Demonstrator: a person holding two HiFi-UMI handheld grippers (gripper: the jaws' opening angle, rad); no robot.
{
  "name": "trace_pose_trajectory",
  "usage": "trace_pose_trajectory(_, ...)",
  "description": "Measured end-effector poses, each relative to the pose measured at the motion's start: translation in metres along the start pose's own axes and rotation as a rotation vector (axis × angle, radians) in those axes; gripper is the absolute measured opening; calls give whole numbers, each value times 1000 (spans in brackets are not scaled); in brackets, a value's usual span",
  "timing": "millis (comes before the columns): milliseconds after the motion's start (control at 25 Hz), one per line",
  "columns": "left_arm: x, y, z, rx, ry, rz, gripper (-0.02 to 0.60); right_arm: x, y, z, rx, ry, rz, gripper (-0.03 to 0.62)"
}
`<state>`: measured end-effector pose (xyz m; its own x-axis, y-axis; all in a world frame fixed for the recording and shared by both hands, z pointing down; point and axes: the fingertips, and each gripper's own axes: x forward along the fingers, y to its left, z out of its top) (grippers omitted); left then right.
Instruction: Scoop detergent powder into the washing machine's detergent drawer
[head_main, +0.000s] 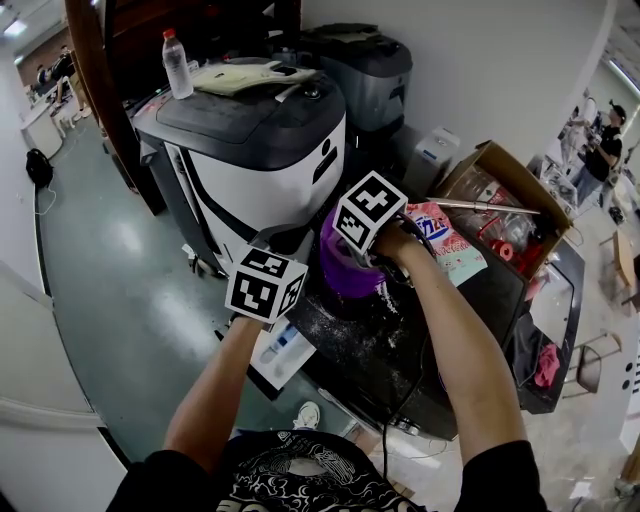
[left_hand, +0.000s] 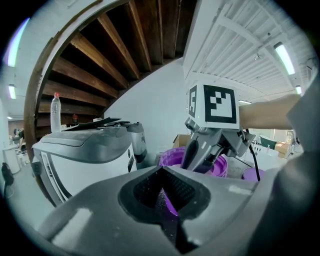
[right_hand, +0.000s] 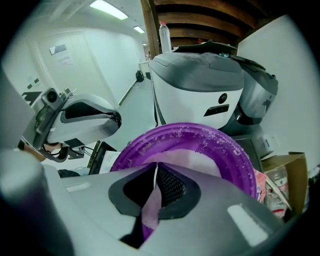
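A purple tub (head_main: 343, 268) dusted with white powder hangs over the dark machine top (head_main: 375, 345). My right gripper (head_main: 385, 262) is shut on its rim, and the tub (right_hand: 200, 150) fills the right gripper view. My left gripper (head_main: 283, 252) is beside it at the left, shut on a thin purple piece (left_hand: 167, 202) whose rest is hidden. From the left gripper view the right gripper (left_hand: 200, 155) reaches into the tub (left_hand: 172, 157). A white detergent drawer (head_main: 283, 352) juts out below my left arm. The detergent bag (head_main: 447, 238) lies behind the tub.
A white and grey top-loading washer (head_main: 255, 150) stands behind, with a water bottle (head_main: 178, 64) on it. A cardboard box (head_main: 505, 200) of red items sits at the right. Spilled powder speckles the dark top. Green floor (head_main: 110, 270) lies to the left.
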<state>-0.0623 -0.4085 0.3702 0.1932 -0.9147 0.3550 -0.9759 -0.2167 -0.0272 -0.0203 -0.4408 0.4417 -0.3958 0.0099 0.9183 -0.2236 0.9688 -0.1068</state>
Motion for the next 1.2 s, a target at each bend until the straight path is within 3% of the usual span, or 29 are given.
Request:
trace_pose_trajectory(400, -2, -6, 2, 3, -8, -13, 0, -16, 9, 6, 98, -65, 60, 35)
trace_pose_trajectory(800, 1, -10, 9, 8, -20, -74, 0, -33, 9, 9, 307, -165, 161, 35)
trace_pose_trajectory(1200, 1, -12, 16, 22, -32, -153, 0, -54, 1, 7, 477, -273, 153, 35)
